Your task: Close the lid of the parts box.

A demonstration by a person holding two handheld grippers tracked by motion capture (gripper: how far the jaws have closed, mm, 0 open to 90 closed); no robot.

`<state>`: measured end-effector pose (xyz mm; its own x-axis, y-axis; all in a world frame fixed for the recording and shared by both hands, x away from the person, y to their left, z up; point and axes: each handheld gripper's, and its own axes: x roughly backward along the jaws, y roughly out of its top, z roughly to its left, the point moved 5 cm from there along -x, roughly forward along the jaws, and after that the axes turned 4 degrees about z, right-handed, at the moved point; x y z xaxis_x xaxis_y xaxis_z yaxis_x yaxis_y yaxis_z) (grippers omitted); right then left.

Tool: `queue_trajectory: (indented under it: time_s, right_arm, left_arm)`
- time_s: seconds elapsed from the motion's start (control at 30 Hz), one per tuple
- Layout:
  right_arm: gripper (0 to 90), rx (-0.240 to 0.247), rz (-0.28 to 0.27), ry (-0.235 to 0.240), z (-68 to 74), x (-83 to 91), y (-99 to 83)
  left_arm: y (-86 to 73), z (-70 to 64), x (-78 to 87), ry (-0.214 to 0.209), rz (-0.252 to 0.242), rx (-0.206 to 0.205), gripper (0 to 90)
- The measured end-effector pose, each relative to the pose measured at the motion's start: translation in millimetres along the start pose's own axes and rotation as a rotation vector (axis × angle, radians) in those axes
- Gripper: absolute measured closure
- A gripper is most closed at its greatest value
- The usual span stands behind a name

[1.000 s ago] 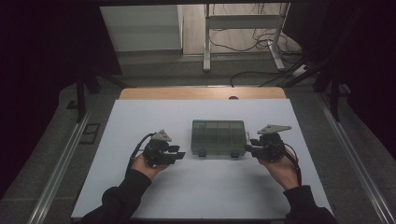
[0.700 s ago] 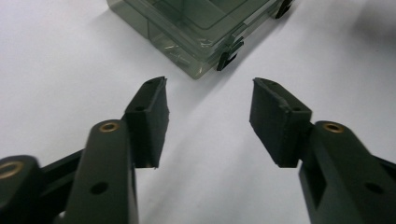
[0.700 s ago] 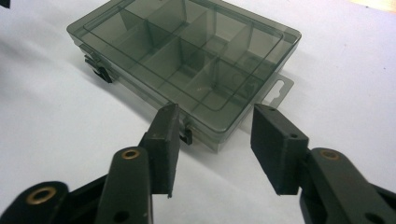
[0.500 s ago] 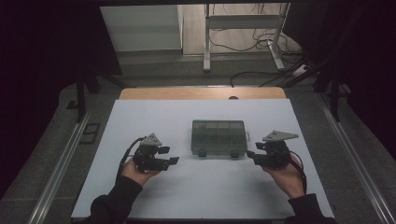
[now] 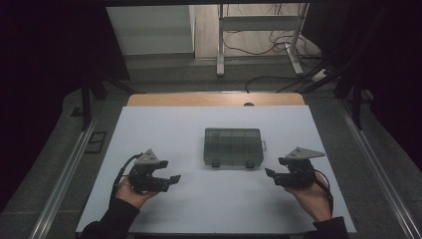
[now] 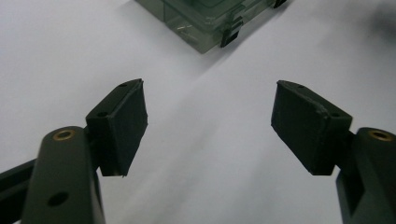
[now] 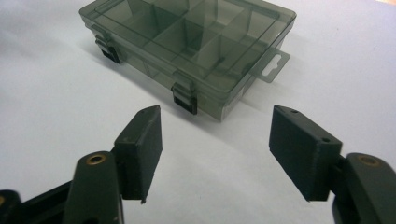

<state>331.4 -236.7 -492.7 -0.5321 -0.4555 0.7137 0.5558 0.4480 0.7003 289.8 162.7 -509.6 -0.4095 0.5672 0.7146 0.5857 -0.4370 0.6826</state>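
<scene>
Right now a smoke-tinted compartment box [image 5: 232, 147] sits closed near the middle of the white table [image 5: 199, 204], its two dark latches [image 7: 185, 98] on the front edge facing the person. Both tongs are spread wide and hold nothing: the left gripper [image 5: 166, 175] hovers well to the box's left and nearer the person, the right gripper [image 5: 272, 175] just off its front right corner. The job in hand looks like opening the box, so each latch wants its own approach. From the right gripper view the nearer latch lies ahead of the jaws; I would bring one jaw tip low under its lower lip and lever upward, not squeeze. Meanwhile the left gripper should press on the lid or brace the left wall, since the light box will likely slide on the smooth surface.
</scene>
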Motion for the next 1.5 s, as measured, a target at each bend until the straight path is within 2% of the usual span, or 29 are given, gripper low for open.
queue_trajectory:
  time_s: [0.33, 0.63, 0.97, 1.33, 1.5]
  right_arm:
    - [26.5, -0.004, -0.012, 0.005, 5.3, 7.6, -8.8]
    - [21.2, -0.012, -0.021, 0.006, 8.2, 14.1, -17.0]
    - [14.9, -0.024, -0.015, -0.002, 9.4, 19.4, -27.4]
    - [8.9, -0.029, -0.005, -0.006, 11.4, 27.1, -38.6]
    - [6.3, -0.041, 0.016, 0.000, 11.2, 28.1, -45.1]
  left_arm:
    - [-22.6, 3.3, 21.2, 0.039, -0.015, 0.025, 19.8]
    - [-40.1, 9.1, 40.2, 0.079, -0.044, 0.078, 14.0]
    - [-57.6, 11.2, 55.2, 0.110, -0.033, 0.115, 9.0]
    - [-70.2, 10.4, 62.6, 0.133, -0.011, 0.108, 4.6]
    - [-78.3, 9.5, 63.6, 0.165, 0.015, 0.092, 2.2]
